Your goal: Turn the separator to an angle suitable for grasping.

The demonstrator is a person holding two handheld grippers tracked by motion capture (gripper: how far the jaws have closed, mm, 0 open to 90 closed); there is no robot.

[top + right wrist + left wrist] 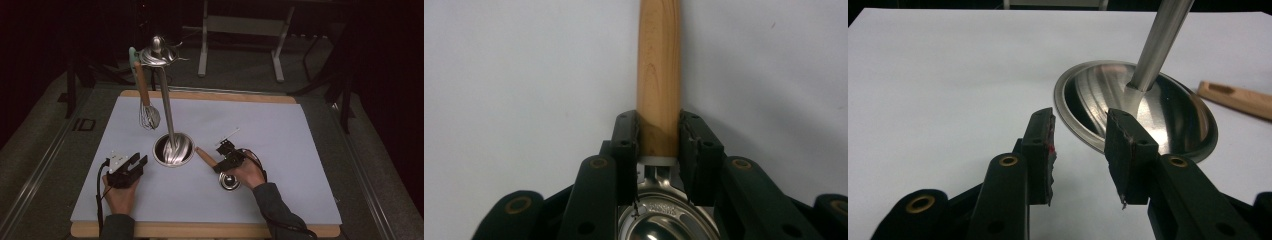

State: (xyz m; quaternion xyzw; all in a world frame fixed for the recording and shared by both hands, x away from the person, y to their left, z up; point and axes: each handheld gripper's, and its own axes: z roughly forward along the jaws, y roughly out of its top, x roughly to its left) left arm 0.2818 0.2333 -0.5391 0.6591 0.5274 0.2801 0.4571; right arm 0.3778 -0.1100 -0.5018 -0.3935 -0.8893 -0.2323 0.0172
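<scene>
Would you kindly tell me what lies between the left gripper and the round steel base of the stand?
Nothing: in the left gripper view, bare white mat separates the open left gripper from the steel base.

- A tall polished steel utensil stand (167,107) rises from a round, shiny dish-shaped base (173,150) near the middle of the table; its slim pole leans slightly and ends in a domed cap with hooks.
- A wire whisk with a wooden handle and pale green end (145,95) hangs from a hook on the stand's left side, its wire head clear of the surface.
- A white sheet (280,130) covers a light wooden table (210,229), whose edge shows along the near and far sides.
- A grey metal frame (240,30) stands on the carpeted floor beyond the table.
</scene>
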